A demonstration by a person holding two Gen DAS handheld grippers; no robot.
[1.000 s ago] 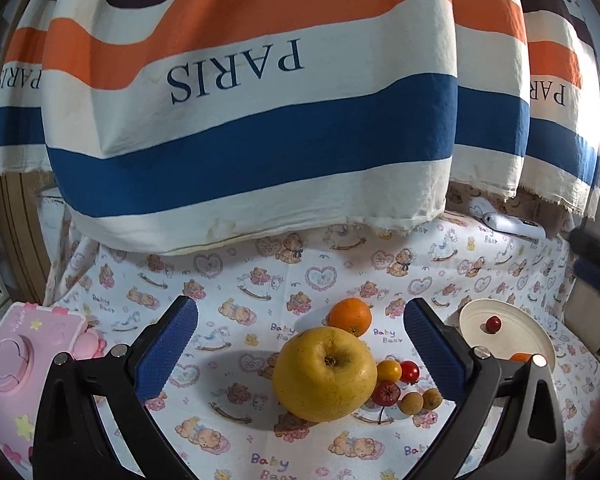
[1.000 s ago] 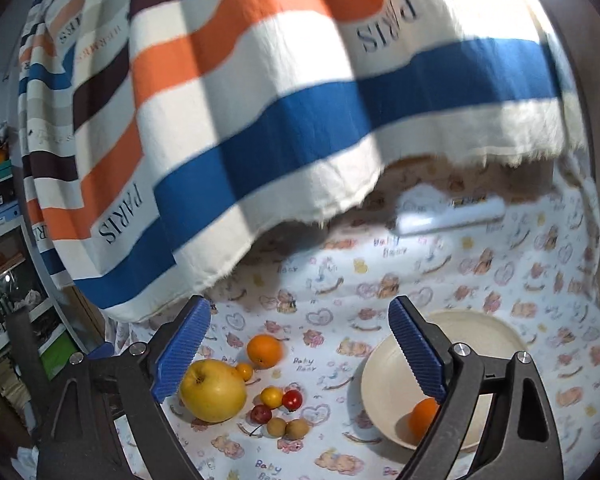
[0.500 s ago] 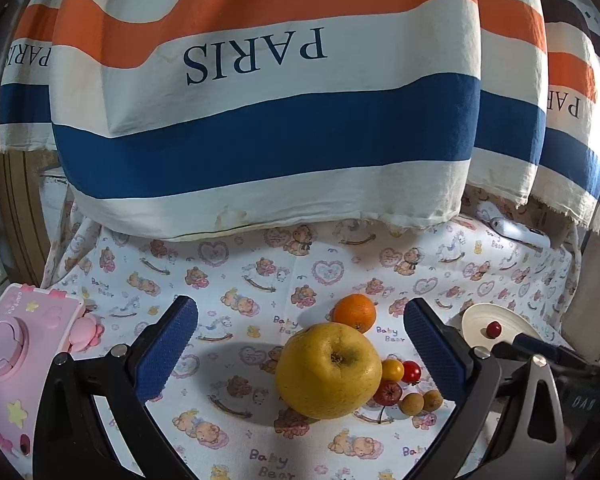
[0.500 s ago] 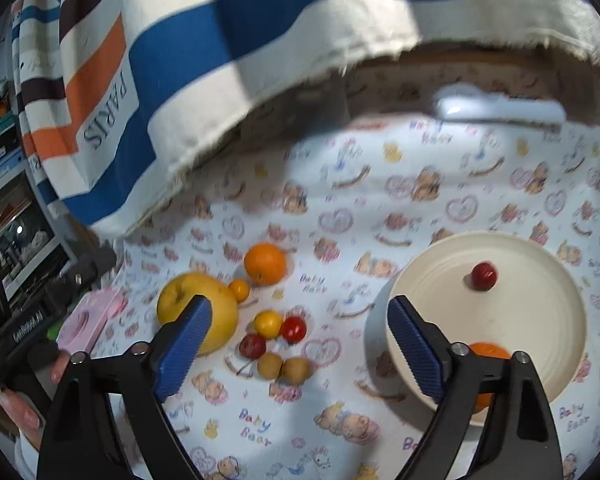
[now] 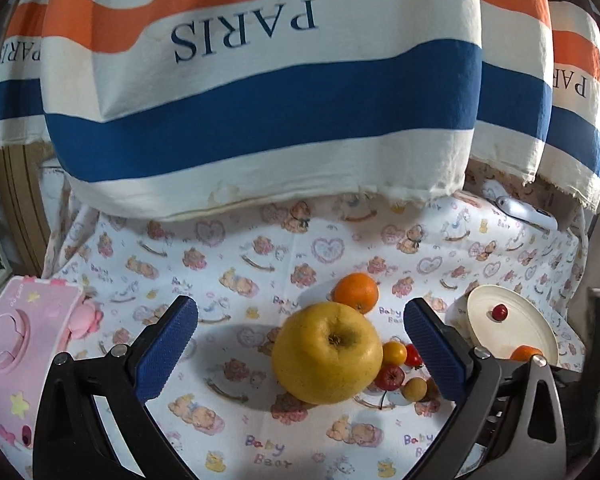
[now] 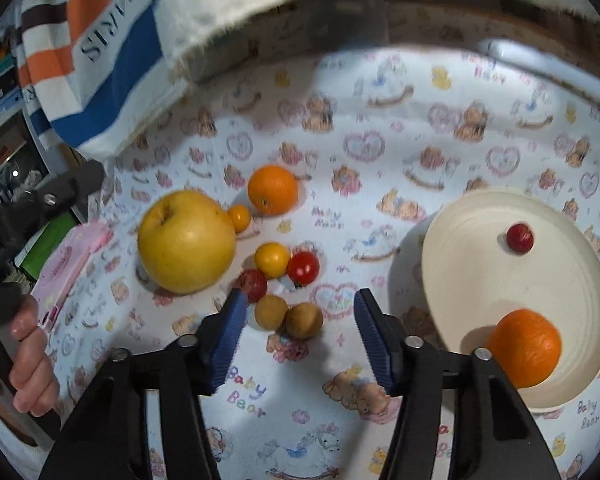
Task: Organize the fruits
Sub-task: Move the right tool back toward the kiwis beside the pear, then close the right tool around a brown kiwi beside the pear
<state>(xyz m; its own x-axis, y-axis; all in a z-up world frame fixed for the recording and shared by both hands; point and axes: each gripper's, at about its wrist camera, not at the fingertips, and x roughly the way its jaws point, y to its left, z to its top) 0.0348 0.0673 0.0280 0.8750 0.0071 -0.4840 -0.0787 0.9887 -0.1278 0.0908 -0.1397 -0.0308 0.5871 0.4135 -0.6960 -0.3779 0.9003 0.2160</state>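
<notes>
R gripper [image 6: 298,320] jaws closing, nothing clamped, two brown fruits [image 6: 288,316] just beyond. L gripper [image 5: 300,344] jaws wide apart, near yellow apple [image 5: 326,358].

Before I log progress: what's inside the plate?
The plate holds one orange and one small red fruit. The gripper frame covers its near rim, so anything there is unseen.

Fruit cluster [image 6: 260,256] on the bench [image 6: 340,140] left of the plate [image 6: 480,280], two fruits in the plate, hanging cloth [image 5: 260,100] at the far side, toy [image 5: 16,344] far left.
</notes>
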